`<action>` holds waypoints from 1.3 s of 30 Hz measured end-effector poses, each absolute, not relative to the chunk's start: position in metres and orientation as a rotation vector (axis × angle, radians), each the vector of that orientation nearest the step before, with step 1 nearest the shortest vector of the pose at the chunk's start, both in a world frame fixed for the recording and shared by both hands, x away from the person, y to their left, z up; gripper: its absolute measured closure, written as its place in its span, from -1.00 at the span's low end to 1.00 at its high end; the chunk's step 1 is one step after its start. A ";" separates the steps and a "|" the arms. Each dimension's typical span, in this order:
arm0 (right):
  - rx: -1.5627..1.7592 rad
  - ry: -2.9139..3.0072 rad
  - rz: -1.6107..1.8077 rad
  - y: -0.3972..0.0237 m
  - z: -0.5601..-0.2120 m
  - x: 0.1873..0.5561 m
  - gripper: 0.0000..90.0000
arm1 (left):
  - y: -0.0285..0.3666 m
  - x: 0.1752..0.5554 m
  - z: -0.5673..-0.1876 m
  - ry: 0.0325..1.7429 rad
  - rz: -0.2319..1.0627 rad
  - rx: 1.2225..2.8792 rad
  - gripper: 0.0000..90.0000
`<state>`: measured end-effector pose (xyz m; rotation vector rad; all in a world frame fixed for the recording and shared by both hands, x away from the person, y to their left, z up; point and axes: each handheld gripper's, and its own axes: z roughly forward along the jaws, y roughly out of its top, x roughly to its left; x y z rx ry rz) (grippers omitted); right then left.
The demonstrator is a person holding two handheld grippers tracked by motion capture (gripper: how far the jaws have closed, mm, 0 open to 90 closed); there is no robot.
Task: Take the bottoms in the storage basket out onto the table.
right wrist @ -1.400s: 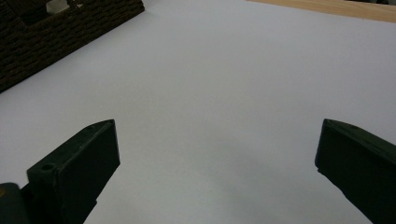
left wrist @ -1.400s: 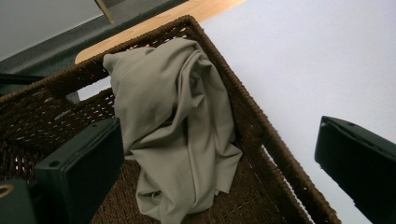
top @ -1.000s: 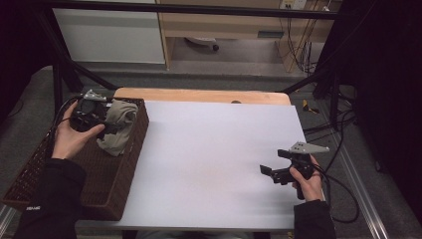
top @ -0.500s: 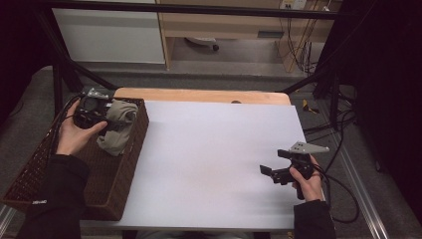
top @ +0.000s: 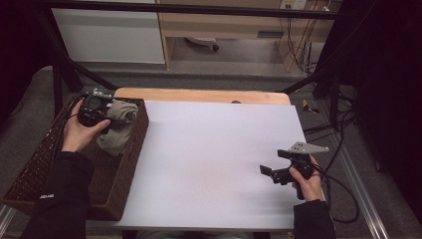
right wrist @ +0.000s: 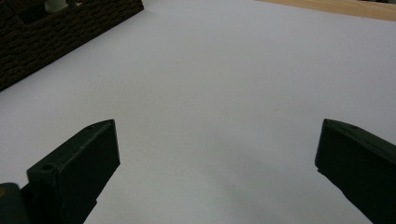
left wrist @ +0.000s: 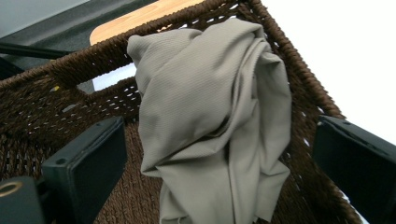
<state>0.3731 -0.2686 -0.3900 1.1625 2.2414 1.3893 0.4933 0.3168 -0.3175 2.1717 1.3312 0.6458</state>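
One dark brown woven wicker basket (top: 124,169) at the table's left edge, long and rectangular. Inside it, one crumpled grey-olive ribbed cloth (top: 117,127), heaped against the basket's far right corner and draped up its wall (left wrist: 299,70).

Two grippers, one per hand. Left black two-jaw gripper (left wrist: 219,172) held over the basket's far end by the left hand (top: 79,134), jaws spread wide on either side of the cloth — nothing pinched, cloth hanging loose between them, contact with either jaw impossible to tell. Right black two-jaw gripper (top: 267,171) low over the white tabletop (top: 209,149) near its right edge, held by the right hand (top: 306,181), jaws likewise spread apart — bare white surface between them in the right gripper view (right wrist: 215,158). One grey three-cornered plate (top: 308,148) atop the right gripper.

One strip of pale wood (top: 199,94) along the table's far edge.
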 end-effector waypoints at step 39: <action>1.162 2.235 1.397 -0.270 -0.389 0.372 -0.99 | 0.314 0.529 -0.352 1.396 0.687 2.181 -0.67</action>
